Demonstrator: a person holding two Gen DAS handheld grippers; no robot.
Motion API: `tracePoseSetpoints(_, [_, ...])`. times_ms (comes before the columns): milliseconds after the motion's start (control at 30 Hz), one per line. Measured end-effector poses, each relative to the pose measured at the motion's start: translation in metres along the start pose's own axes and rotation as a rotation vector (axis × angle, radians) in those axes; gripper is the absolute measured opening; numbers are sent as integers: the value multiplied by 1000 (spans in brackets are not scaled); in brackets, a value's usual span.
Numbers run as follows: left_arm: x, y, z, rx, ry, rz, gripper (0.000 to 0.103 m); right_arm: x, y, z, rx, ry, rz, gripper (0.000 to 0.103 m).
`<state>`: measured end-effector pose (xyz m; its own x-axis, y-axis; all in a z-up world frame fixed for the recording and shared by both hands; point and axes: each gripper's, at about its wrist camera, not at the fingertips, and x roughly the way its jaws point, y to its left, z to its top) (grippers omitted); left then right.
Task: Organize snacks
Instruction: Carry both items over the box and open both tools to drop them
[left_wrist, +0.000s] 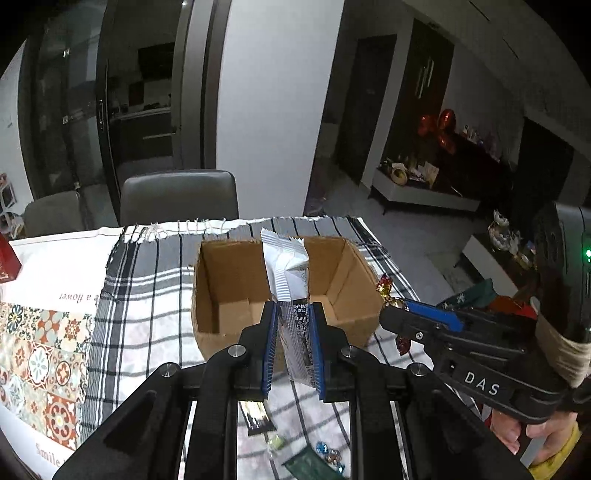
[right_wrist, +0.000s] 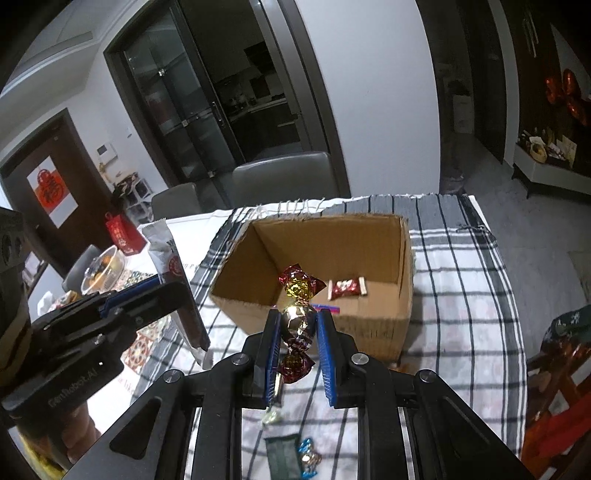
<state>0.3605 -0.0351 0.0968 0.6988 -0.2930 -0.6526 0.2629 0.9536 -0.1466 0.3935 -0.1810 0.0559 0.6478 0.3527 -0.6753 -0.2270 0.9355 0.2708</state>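
Note:
An open cardboard box (left_wrist: 343, 266) (right_wrist: 373, 236) stands on a striped cloth. My left gripper (left_wrist: 293, 314) is shut on a long white and silver snack packet (left_wrist: 286, 266), held upright in front of the box; the same packet (right_wrist: 166, 251) shows at the left of the right wrist view. My right gripper (right_wrist: 297, 321) is shut on a string of red and gold foil candies (right_wrist: 297, 288), lifted before the box; in the left wrist view those candies (left_wrist: 384, 290) peek out beside the box. A red wrapped snack (right_wrist: 347, 287) lies inside the box.
Loose candies (left_wrist: 330, 456) (right_wrist: 308, 456) and a dark green packet (left_wrist: 314, 467) (right_wrist: 280, 456) lie on the cloth (left_wrist: 147, 295) near me. A red box (right_wrist: 123, 232) and a glass bowl (right_wrist: 101, 271) stand at the left. Grey chairs (left_wrist: 179, 197) line the table's far side.

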Motion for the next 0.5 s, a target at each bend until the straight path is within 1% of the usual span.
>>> tracePoseSetpoints(267, [33, 8, 21, 16, 13, 31, 18, 26, -13, 22, 13, 0, -37, 21])
tracePoseSetpoints(500, [60, 18, 29, 57, 18, 71, 18, 46, -17, 30, -2, 7, -65, 21])
